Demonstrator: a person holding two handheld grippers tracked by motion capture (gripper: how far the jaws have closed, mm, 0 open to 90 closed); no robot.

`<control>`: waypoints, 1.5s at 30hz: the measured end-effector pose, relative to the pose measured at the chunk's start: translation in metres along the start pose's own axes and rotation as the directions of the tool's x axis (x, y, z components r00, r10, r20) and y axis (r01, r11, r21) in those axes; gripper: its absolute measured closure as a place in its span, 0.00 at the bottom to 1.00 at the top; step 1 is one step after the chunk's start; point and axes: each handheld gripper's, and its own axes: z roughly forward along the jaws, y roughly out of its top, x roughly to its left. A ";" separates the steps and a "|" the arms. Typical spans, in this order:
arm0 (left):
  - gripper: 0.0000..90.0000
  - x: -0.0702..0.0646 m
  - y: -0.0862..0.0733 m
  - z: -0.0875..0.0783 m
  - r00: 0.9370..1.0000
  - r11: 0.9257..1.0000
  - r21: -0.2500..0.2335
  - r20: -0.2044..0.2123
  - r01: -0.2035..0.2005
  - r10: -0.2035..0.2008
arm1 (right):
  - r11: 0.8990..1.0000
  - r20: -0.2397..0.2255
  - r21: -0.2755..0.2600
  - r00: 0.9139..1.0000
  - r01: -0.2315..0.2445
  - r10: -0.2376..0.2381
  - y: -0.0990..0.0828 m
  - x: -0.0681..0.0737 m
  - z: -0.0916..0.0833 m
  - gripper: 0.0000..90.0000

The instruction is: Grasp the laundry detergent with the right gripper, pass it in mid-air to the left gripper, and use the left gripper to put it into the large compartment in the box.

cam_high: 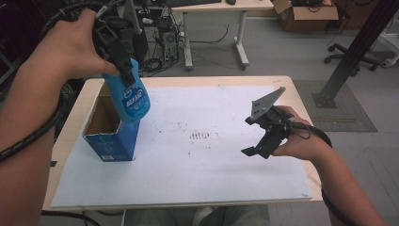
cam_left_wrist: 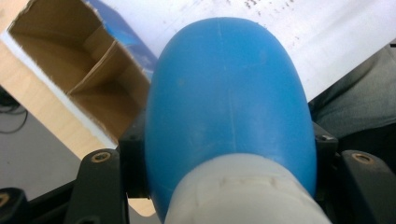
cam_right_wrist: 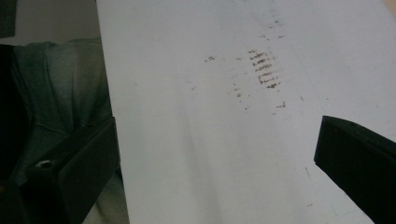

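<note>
- A wooden table [cam_high: 301, 101] fills the middle of the high view, with a large white sheet [cam_high: 211, 174] covering most of its top.
- The white sheet carries a small patch of brown smudges [cam_high: 200, 135] near its middle; in the right gripper view the same smudges [cam_right_wrist: 264, 70] lie ahead of the jaws.
- An open blue cardboard box [cam_high: 113, 143] stands upright at the left end of the table, on the sheet's left edge. Its top flaps are open and its brown inside shows. In the left gripper view the box [cam_left_wrist: 70, 70] lies below and to the left of the bottle, with a cardboard divider inside it.
- A blue plastic bottle [cam_high: 129, 96] with a white printed label hangs in the air, tilted, its base down over the box's right rim. Whether it touches the rim cannot be told. In the left gripper view the bottle [cam_left_wrist: 229, 107] is seen from its white cap end, blue body pointing away.
- The left gripper [cam_high: 123, 61], held in the person's left hand [cam_high: 70, 47], is clamped on the bottle's upper part, one black jaw on each side.
- The right gripper [cam_high: 256, 149], in the right hand [cam_high: 294, 141], is low over the right part of the sheet, well apart from the box. Its jaws stand wide apart with nothing between them.
</note>
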 end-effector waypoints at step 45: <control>0.42 0.082 -0.031 0.006 0.872 0.872 -0.025 -0.007 0.490 -0.490 | 0.987 -0.012 0.157 0.999 0.035 -0.034 0.023 -0.008 -0.011 0.00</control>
